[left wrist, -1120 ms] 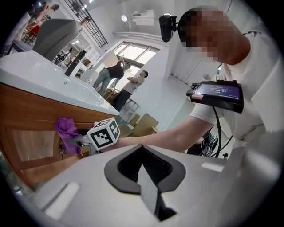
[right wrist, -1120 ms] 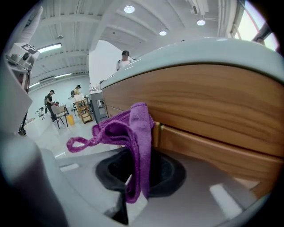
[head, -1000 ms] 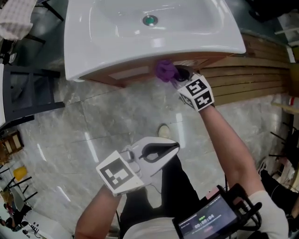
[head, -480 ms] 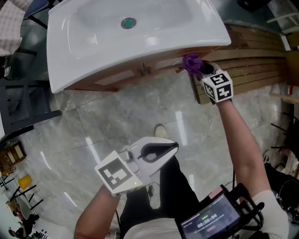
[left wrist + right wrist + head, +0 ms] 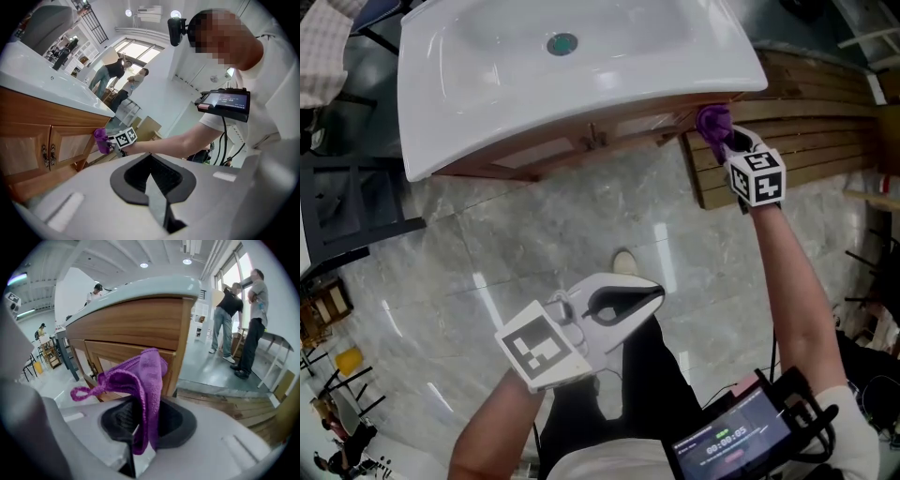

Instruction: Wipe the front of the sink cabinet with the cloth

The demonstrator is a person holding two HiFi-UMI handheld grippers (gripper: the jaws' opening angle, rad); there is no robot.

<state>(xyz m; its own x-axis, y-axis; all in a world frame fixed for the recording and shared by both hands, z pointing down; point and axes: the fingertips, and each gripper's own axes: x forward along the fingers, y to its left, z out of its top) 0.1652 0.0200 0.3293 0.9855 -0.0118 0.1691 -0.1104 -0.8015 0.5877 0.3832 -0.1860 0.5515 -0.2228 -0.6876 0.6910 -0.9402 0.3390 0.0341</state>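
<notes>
A wooden sink cabinet [image 5: 572,141] stands under a white basin [image 5: 581,66]. My right gripper [image 5: 727,141] is shut on a purple cloth [image 5: 712,120] at the cabinet's right front corner. In the right gripper view the purple cloth [image 5: 140,380] hangs from the jaws against the cabinet's corner post [image 5: 180,362], beside the door panels [image 5: 112,364]. My left gripper [image 5: 623,302] is held low over the floor, away from the cabinet, jaws shut with nothing in them. The left gripper view shows the cabinet doors [image 5: 42,150] and the cloth [image 5: 101,139] far off.
Grey marble floor [image 5: 487,253] lies below the cabinet. Wooden slats [image 5: 811,122] lie right of the cabinet. A dark chair frame [image 5: 347,197] stands at the left. People [image 5: 241,319] stand in the background of the right gripper view. A screen [image 5: 731,441] is strapped on the right forearm.
My right gripper has carried the purple cloth rightward along the cabinet front, from near the middle to its right corner. The left gripper has stayed in place.
</notes>
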